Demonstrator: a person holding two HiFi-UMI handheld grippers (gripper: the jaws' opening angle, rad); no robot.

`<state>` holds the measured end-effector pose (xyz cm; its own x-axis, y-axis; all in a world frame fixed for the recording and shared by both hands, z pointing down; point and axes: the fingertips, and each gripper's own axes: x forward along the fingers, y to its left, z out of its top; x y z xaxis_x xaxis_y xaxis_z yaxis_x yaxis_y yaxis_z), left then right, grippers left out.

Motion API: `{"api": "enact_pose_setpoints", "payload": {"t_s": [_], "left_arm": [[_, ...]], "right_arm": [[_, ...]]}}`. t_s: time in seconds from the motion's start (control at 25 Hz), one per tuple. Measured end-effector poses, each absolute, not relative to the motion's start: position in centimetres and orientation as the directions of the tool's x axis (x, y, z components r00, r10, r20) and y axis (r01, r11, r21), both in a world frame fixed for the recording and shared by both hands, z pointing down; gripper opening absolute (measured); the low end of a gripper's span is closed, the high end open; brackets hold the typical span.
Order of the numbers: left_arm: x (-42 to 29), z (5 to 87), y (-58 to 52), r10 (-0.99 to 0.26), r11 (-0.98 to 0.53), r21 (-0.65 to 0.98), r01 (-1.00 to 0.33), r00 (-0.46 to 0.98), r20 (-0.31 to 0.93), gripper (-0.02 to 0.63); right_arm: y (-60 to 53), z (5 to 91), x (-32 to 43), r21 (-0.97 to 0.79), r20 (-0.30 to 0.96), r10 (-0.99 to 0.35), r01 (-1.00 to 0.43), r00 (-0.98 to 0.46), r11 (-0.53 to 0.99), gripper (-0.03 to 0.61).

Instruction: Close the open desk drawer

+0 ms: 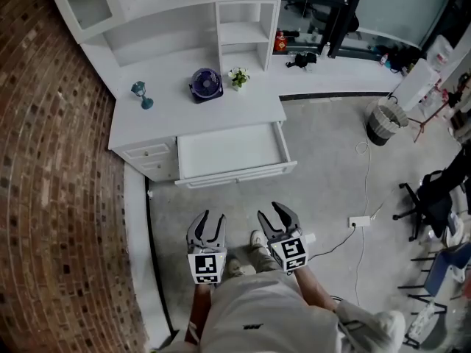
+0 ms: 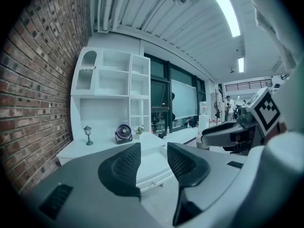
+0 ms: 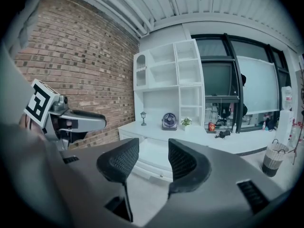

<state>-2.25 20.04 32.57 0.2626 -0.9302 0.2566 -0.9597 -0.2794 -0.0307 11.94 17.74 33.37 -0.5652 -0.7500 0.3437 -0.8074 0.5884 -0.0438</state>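
**Both tongs empty, drawer hanging wide open**

Left gripper point(image 1: 213, 219) and right gripper point(image 1: 274, 215) sit side by side, well short of the desk point(image 1: 169, 120). Each has its jaws apart with nothing between them, just bare floor showing through. The drawer point(image 1: 232, 151) sticks way out of the desk's front and looks empty inside. Further back on the desk top there's a little lamp point(image 1: 141, 94), a fan point(image 1: 206, 84) and a small plant point(image 1: 238, 77), none of it in the way. So progress is basically zero, I'd say. What's left is closing the gap to the desk, getting a gripper on the drawer front and shoving it flush.
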Motion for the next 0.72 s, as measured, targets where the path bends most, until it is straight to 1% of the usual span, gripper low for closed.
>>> {"api": "enact_pose_setpoints", "payload": {"t_s": [0.32, 0.72], "left_arm": [[-0.3, 33.2, 13.8, -0.938, -0.220, -0.038, -0.975, 0.200, 0.284, 0.189], [1.3, 33.0, 9.7, -0.946, -0.162, -0.062, -0.985, 0.137, 0.293, 0.188]], "right_arm": [[10.8, 34.3, 13.6, -0.055, 0.353, -0.706, -0.767, -0.613, 0.639, 0.183], [5.8, 34.3, 14.5, -0.084, 0.322, -0.677, -0.732, -0.662, 0.676, 0.183]]}}
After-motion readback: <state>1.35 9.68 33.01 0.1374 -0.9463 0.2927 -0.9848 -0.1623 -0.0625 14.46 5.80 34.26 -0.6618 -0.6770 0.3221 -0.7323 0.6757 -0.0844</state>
